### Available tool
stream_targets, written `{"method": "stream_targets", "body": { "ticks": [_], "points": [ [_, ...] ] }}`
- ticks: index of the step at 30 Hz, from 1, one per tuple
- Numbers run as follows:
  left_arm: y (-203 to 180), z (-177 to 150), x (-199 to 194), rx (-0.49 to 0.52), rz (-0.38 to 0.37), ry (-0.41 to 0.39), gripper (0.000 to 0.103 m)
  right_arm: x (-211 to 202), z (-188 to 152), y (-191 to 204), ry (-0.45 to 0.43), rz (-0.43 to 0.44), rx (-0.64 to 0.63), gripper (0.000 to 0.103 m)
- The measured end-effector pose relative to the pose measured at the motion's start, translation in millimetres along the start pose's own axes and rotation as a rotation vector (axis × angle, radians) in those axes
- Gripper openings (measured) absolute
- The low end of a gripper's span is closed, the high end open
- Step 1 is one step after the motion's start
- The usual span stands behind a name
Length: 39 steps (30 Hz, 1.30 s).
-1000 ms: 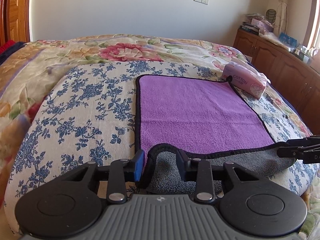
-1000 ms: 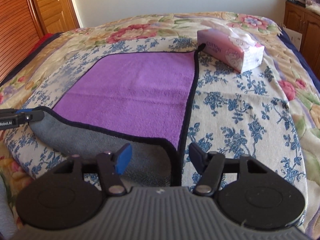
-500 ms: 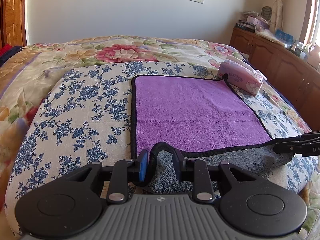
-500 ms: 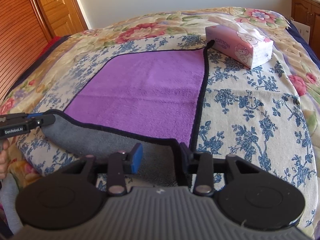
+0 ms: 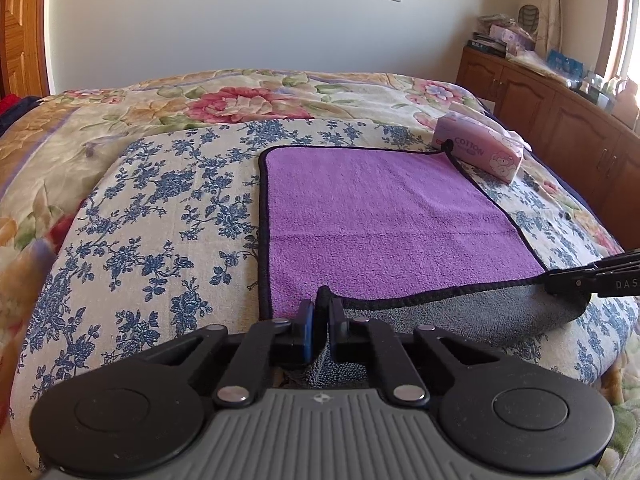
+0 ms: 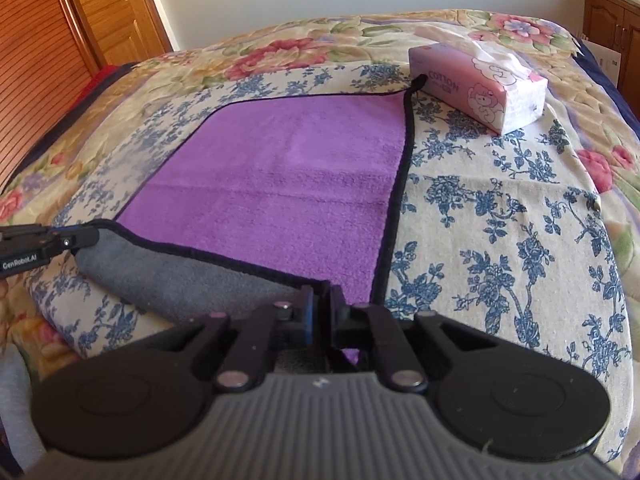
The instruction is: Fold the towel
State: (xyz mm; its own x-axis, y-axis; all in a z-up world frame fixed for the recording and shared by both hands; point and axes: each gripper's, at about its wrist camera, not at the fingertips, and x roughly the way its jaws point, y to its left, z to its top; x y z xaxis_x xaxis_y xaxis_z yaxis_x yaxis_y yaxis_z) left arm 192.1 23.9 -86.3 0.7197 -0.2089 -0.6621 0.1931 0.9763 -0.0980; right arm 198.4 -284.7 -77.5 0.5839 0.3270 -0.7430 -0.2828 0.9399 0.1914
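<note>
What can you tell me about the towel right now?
The towel is a plush square, purple on top, grey underneath, with black piping and a small loop at its far right corner. It lies flat on the floral bedspread; its near edge is lifted and curled back, each near corner pinched by the left tool and right tool.

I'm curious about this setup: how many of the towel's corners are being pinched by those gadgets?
2. The left gripper pinches the purple towel's near left corner; the right gripper pinches its near right corner. The two far corners lie free on the bed, one beside the tissue box.
</note>
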Motion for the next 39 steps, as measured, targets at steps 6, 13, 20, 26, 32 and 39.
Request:
{"method": "stream_targets", "body": {
  "ticks": [6, 13, 20, 26, 32, 39],
  "points": [
    [0, 2, -3, -0.009, -0.005, -0.010, 0.006, -5, 1, -1, -0.025, 0.012, 0.006, 0.005],
    [-2, 7, -12, -0.020, -0.024, -0.047, 0.006, -15, 6, 2, -0.085, 0.008, 0.003, 0.005],
    [-5, 12, -19, -0.023, -0.033, -0.081, 0.006, -21, 10, 5, -0.125, 0.010, -0.014, 0.005],
    [-5, 16, -25, -0.033, -0.038, -0.111, 0.006, -29, 16, 7, -0.176, 0.022, -0.018, 0.004],
    [-5, 21, -31, -0.040, -0.044, -0.142, 0.006, -34, 20, 10, -0.210, 0.034, -0.034, 0.004],
    [-1, 24, -27, -0.056, -0.044, -0.149, 0.006, -36, 25, 14, -0.228, 0.053, -0.059, 0.004]
  ]
}}
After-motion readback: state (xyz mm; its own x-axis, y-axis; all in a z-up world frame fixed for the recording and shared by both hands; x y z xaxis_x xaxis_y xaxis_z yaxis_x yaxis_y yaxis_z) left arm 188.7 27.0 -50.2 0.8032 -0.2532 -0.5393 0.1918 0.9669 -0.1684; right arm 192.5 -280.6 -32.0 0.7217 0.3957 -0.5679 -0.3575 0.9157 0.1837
